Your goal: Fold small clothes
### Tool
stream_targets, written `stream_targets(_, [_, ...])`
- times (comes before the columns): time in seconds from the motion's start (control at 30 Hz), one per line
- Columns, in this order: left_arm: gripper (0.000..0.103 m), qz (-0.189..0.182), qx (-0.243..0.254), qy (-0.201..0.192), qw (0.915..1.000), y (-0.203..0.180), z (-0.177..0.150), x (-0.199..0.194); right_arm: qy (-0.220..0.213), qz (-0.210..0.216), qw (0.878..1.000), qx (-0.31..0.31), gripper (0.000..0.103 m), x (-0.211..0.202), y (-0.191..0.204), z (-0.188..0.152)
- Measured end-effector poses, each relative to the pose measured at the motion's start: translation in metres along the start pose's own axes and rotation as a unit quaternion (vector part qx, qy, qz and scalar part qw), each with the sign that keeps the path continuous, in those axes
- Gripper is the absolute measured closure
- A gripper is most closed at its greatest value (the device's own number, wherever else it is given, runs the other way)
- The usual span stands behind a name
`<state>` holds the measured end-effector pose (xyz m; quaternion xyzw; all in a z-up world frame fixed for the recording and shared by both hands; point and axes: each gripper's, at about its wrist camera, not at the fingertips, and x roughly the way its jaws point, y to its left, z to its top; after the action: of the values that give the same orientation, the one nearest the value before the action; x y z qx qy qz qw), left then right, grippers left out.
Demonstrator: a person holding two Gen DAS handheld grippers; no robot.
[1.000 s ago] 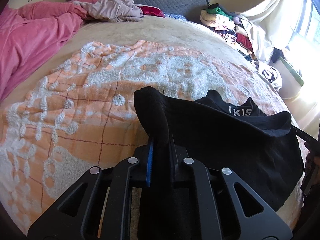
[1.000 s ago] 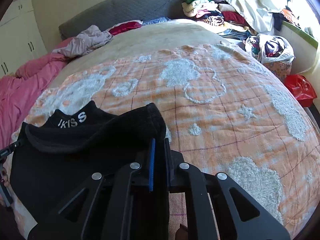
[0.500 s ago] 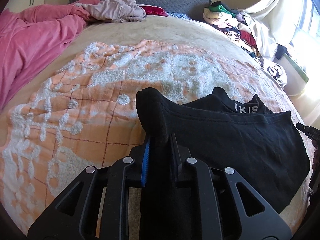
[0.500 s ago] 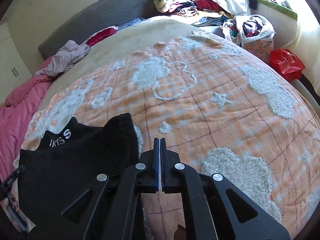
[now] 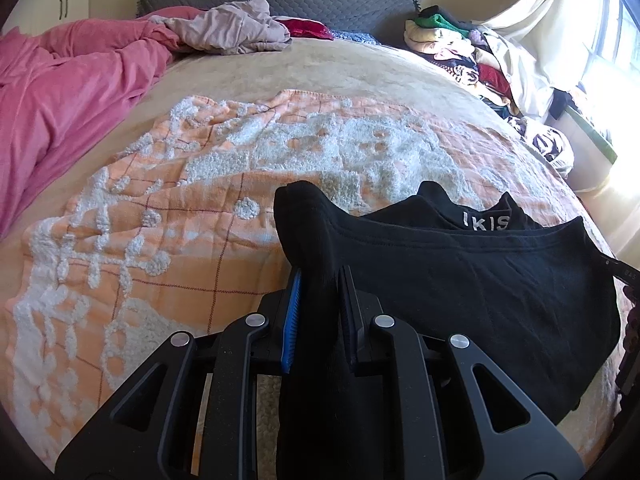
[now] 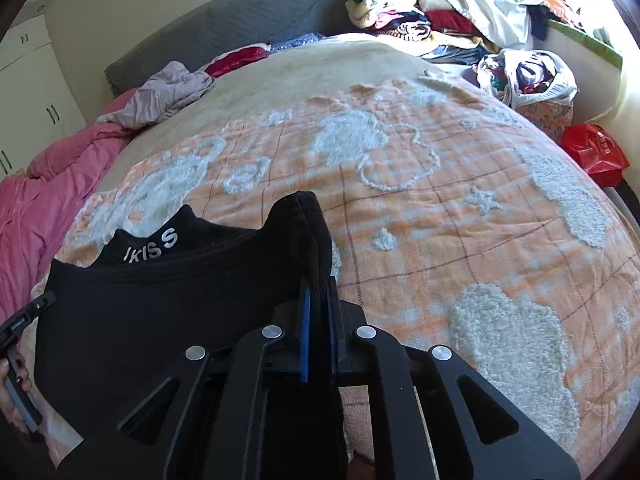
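Note:
Black underwear (image 5: 460, 280) with a white-lettered waistband hangs stretched between my two grippers above the orange and white blanket (image 5: 160, 208). My left gripper (image 5: 320, 280) is shut on its left corner, which bunches up between the blue-padded fingers. In the right wrist view the same black underwear (image 6: 160, 304) spreads to the left, and my right gripper (image 6: 318, 292) is shut on its right corner. The lettered waistband (image 6: 150, 244) sags behind the front edge.
A pink duvet (image 5: 60, 92) lies along the bed's left side, with a crumpled mauve garment (image 5: 228, 28) near the grey headboard. A pile of clothes (image 6: 420, 12) sits at the far right, with a full white bag (image 6: 528, 76) and a red bag (image 6: 596, 152) beside the bed.
The right gripper, shut and empty beside the garment half a second ago, now grips the underwear's right corner again. The left gripper has kept its hold.

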<state>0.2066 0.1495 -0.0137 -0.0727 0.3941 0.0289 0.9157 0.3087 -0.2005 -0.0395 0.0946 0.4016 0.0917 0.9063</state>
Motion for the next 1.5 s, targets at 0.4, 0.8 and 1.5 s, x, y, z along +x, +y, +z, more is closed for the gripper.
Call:
stream_targets(0.4, [0.072,0.014,0.008,0.016,0.9997,-0.004,-0.007,0.0,0.01,-0.08,0.996,-0.036,0.074,0.006,0.013,-0.013])
stream_targets(0.8, [0.051,0.018,0.008,0.021,0.9996,-0.004,-0.015,-0.014,-0.033,-0.012,0.999,-0.011,0.046,-0.033,0.028,-0.012])
stream_targets(1.5, [0.009,0.037,-0.024,0.011,0.999,0.025,-0.004,-0.031,-0.051,0.093,0.962,-0.252,0.01,-0.07,0.207,-0.086])
